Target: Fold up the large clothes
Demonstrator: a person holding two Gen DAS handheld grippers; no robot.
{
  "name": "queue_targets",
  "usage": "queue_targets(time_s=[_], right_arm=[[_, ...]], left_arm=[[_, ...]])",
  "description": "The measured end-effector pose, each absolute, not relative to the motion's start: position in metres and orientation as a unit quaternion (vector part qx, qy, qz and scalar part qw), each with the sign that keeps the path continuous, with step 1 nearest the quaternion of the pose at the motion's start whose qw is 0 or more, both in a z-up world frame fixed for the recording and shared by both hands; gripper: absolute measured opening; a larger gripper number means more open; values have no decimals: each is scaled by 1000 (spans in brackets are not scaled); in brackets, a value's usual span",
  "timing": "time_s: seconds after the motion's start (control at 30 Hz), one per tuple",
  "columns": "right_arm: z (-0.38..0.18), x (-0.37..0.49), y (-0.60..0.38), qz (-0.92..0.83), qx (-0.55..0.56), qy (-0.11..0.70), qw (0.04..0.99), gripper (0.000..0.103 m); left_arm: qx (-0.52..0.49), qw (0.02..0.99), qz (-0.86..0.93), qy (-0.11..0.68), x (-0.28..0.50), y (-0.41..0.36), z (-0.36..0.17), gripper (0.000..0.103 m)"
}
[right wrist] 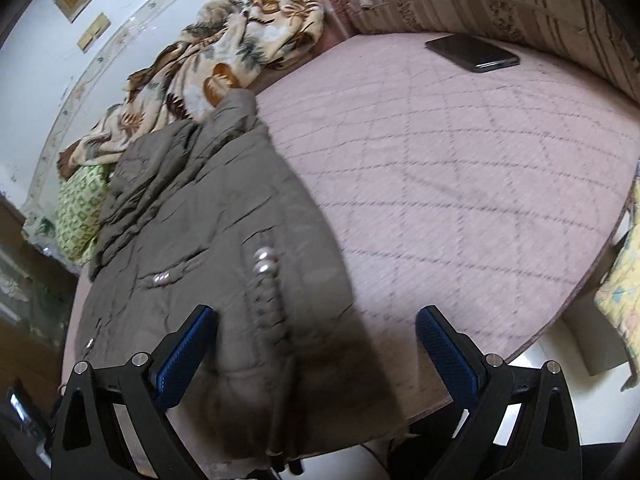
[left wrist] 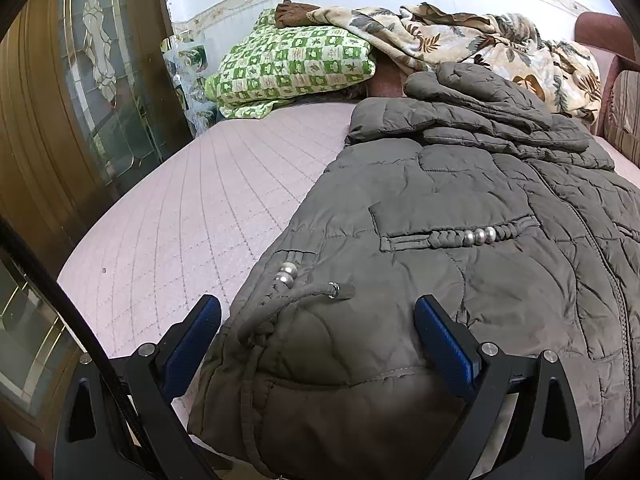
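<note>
Pink quilted bed | puffy grey-brown quilted jacket | pearl beads

This was a home bedroom. Ahead of the jaws lay a bed with a pink quilted cover, a green checked pillow and a rumpled blanket beyond, and a phone far ahead.

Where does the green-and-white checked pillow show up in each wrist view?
Left wrist: green-and-white checked pillow, upper centre-left, beyond the grey-brown quilted jacket.
Right wrist: the pillow at the left edge, partly hidden behind the jacket.
Shared landmark: the cream leaf-print blanket next to the pillow.
</note>
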State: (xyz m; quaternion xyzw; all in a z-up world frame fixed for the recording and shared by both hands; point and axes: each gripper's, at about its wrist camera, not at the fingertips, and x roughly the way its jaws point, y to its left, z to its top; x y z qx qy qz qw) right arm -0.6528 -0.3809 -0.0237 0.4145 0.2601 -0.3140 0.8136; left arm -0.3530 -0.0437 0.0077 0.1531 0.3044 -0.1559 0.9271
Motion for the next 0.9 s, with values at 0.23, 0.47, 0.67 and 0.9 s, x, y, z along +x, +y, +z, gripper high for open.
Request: queue_targets(time_s=[0.23, 0.47, 0.67, 0.9], right_arm=[[-27, -645, -365, -263, 426, 263, 825, 102], [-28, -638, -353, -241, 420, 265, 834, 101], [-29, -638, -358, -247, 437, 254, 827, 100], [-27, -636, -358, -248, 439, 251, 827, 100]], left_arm=[[141, 923, -163, 320, -348, -40, 8, 97], [-11, 884, -191, 425, -313, 10, 10, 97], [-106, 858, -193, 464, -294, 55, -5, 97], [-109, 847, -235, 464, -325, 50, -8, 87]])
